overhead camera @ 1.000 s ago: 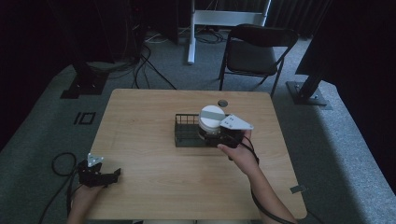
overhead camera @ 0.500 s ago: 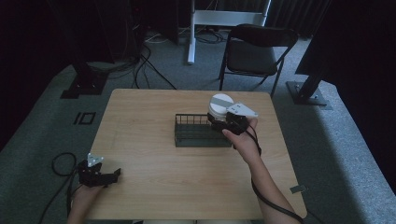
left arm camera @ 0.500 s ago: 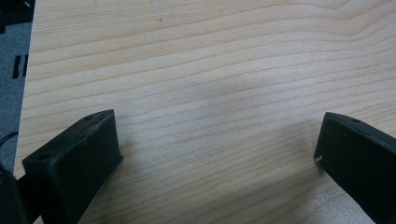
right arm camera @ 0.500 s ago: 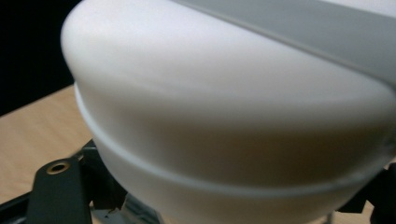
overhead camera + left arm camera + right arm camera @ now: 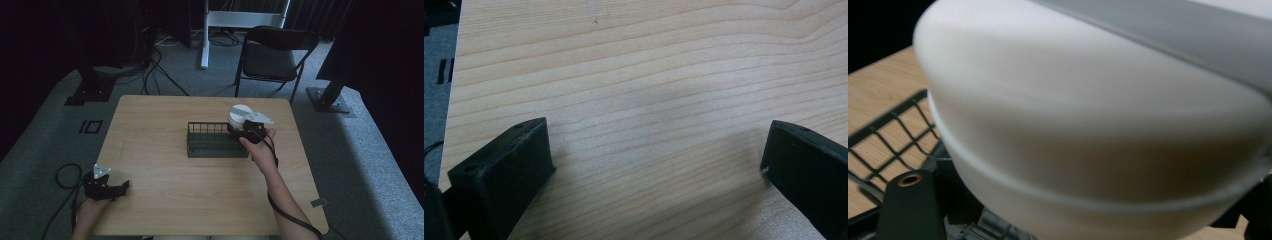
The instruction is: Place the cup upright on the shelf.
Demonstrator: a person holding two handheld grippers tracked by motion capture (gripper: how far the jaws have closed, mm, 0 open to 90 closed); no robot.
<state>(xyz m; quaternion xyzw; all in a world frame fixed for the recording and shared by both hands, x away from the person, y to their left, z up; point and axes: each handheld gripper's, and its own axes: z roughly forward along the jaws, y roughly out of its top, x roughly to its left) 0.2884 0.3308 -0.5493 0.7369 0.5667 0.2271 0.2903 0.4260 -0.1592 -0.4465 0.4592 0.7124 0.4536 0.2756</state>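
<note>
The right claw [image 5: 239, 126] has been carried from inside the wire basket [image 5: 216, 141] to its right end, then slightly lower since half a second ago. It is closed on a stack of white bowls [image 5: 239, 113], held above the basket's right rim. The left claw [image 5: 121, 188] has stayed at the bench's [image 5: 160, 120] near-left edge, jaws spread wide, nothing between them.

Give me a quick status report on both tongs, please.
Left tongs open, idle on table. Right tongs shut on white bowls, above wire basket right end. Nothing in the way.
</note>
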